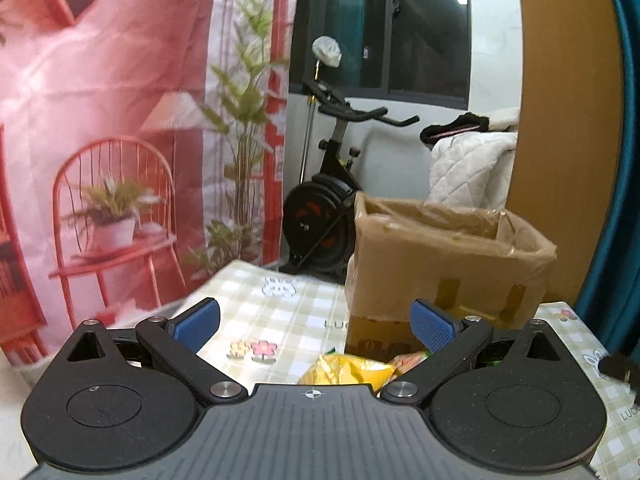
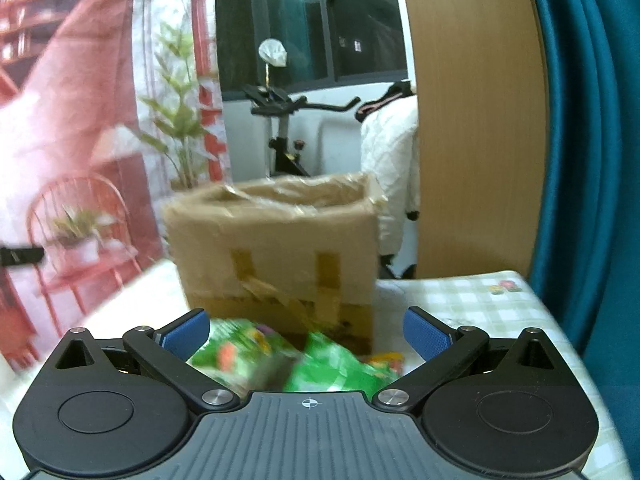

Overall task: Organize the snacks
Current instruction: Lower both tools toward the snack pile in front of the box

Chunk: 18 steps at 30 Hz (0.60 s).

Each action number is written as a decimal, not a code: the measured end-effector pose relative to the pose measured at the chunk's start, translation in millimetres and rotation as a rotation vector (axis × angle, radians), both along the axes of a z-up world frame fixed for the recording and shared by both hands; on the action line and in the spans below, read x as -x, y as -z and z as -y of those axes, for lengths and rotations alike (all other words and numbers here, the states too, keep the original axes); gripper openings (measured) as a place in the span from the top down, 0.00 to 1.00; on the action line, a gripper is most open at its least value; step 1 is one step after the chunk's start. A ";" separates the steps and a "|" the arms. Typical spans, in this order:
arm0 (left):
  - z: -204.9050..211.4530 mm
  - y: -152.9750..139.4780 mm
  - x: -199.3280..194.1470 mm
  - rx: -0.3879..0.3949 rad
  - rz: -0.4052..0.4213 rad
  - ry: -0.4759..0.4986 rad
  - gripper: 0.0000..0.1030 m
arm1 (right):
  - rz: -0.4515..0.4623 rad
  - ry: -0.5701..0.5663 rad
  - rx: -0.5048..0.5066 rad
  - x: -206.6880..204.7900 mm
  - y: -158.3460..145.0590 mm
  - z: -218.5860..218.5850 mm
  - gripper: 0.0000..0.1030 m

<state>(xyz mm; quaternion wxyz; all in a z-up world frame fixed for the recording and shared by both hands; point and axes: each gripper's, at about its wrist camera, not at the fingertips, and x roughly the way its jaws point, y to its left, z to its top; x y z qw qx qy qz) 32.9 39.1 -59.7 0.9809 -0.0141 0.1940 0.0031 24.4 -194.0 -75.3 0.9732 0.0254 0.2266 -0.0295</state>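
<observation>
With both fingers spread wide and empty, my right hand-held gripper (image 2: 306, 330) hovers over the green snack bag (image 2: 288, 364); next I clamp it for the cardboard box (image 2: 276, 240).

Black hand-held gripper (image 1: 316, 326), blue pads (image 1: 198, 322)

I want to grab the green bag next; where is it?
In the right wrist view, the green snack bag lies on the table just before the cardboard box, low between the open right tool's fingers.
</observation>
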 end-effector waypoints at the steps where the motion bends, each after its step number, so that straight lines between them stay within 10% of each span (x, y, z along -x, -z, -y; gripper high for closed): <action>1: 0.5 7.0 -2.8 0.001 -0.010 0.001 0.01 | -0.028 -0.009 0.034 -0.9 8.0 -0.6 0.00; 18: 6.0 75.9 -14.7 -0.017 -0.167 0.079 0.04 | -0.367 -0.320 0.319 -9.7 95.7 -49.1 0.00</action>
